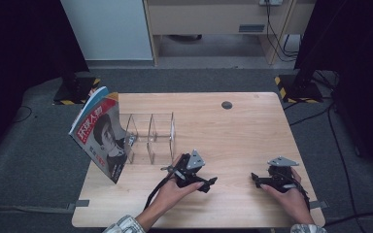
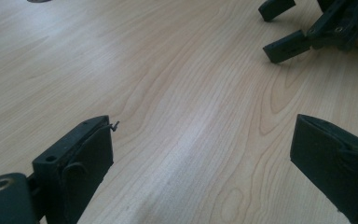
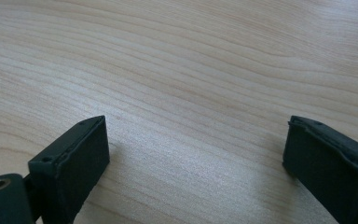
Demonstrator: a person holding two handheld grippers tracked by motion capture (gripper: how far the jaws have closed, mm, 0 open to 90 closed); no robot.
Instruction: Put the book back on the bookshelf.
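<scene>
At the near edge of the wooden counter (image 1: pixel 243 121), the person's two forearms are coming in from the bottom of the high view, each hand wrapping a tool. The left hand (image 1: pixel 172 190) is holding the left hand-held gripper (image 1: pixel 211 183) near the middle of the near half, its jaws pointing right toward the other tool. In the left gripper view its two black jaws are standing wide apart with bare wood grain between them, gripping nothing. The right hand (image 1: pixel 291 200) is holding the right hand-held gripper (image 1: pixel 255 178) toward the near right corner, its jaws pointing left. In the right gripper view those jaws are likewise spreading wide over bare wood, and they are holding nothing. The right tool's jaw tips are also showing at the top right of the left gripper view (image 2: pixel 284 28), apart from the left tool's own jaws.

Farther back and to the left, a clear divider rack (image 1: pixel 148 133) with upright partitions is standing on the counter. A magazine (image 1: pixel 99 136) with a red-and-white cover bearing a portrait is leaning tilted at the rack's left end, overhanging the counter's left edge. Toward the far edge, a small round dark grommet (image 1: pixel 227 105) is sitting in the counter surface. Beyond the counter, grey carpet (image 1: pixel 194 77) is stretching toward a pale cabinet (image 1: pixel 213 19).
</scene>
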